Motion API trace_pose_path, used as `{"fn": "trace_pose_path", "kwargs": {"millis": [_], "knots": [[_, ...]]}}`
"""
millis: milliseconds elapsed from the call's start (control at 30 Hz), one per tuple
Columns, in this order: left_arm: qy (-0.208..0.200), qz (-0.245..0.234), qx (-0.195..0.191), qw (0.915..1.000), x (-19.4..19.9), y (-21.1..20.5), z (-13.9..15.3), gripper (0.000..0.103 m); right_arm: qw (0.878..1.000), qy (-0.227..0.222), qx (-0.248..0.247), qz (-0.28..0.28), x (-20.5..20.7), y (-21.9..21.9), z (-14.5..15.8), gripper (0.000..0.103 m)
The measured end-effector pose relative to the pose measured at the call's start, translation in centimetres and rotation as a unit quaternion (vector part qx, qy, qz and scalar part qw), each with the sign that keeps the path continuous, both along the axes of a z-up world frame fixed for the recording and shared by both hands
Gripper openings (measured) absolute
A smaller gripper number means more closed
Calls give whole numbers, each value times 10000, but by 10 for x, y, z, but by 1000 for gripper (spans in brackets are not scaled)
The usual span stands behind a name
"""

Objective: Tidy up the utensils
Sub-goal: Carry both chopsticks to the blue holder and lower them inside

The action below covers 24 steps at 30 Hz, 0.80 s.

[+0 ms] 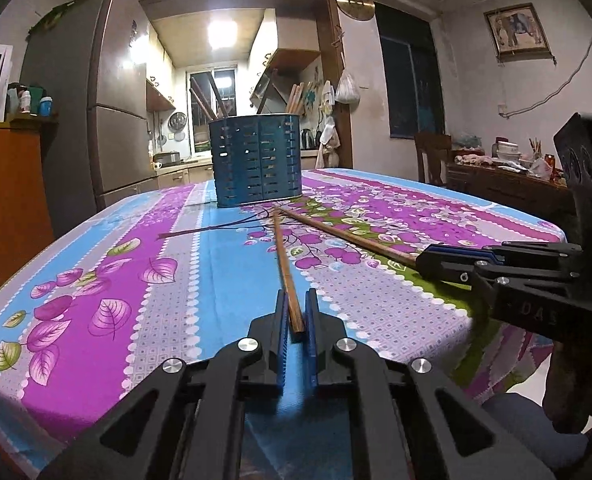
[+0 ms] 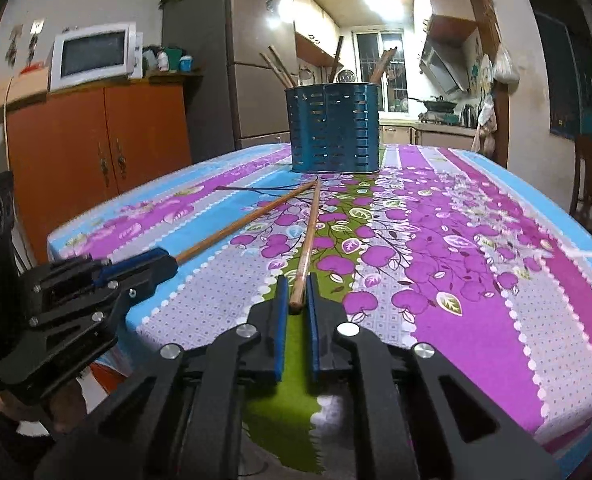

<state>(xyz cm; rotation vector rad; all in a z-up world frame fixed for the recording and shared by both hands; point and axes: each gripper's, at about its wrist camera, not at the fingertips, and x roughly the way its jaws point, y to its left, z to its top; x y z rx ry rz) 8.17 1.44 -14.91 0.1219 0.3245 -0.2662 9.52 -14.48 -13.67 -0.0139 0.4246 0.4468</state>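
Observation:
Two wooden chopsticks lie on the flowered tablecloth, their far tips meeting in front of a blue slotted utensil holder that has several chopsticks standing in it. My left gripper is shut on the near end of the left chopstick. In the right wrist view it comes in from the left, holding that chopstick. My right gripper is shut on the near end of the right chopstick. From the left wrist it shows at the right, gripping the right chopstick.
The table's near edge runs just under both grippers. An orange cabinet with a microwave stands to the left, next to a fridge. A wooden chair and a cluttered sideboard are at the right.

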Motion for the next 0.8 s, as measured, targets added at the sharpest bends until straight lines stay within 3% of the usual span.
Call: {"fn": "trace_pose_path", "kwargs": {"millis": [133, 267, 500, 667, 800], "knots": [[-87, -18, -35, 10000, -7, 3, 13, 9, 9999, -165, 45, 18, -8, -7, 12, 6], [-414, -26, -113, 9991, -17, 11, 47, 8, 9989, -468, -13, 17, -21, -14, 44, 6], [-1239, -170, -190, 9920, -11, 17, 144, 7, 9924, -1197, -249, 142, -25, -21, 123, 5], [-1163, -296, -241, 9925, 32, 12, 192, 7, 9904, -1280, -375, 374, 7, -17, 176, 5], [-877, -349, -391, 9948, 63, 15, 213, 7, 9911, -1114, -531, 496, 34, -11, 195, 5]]}}
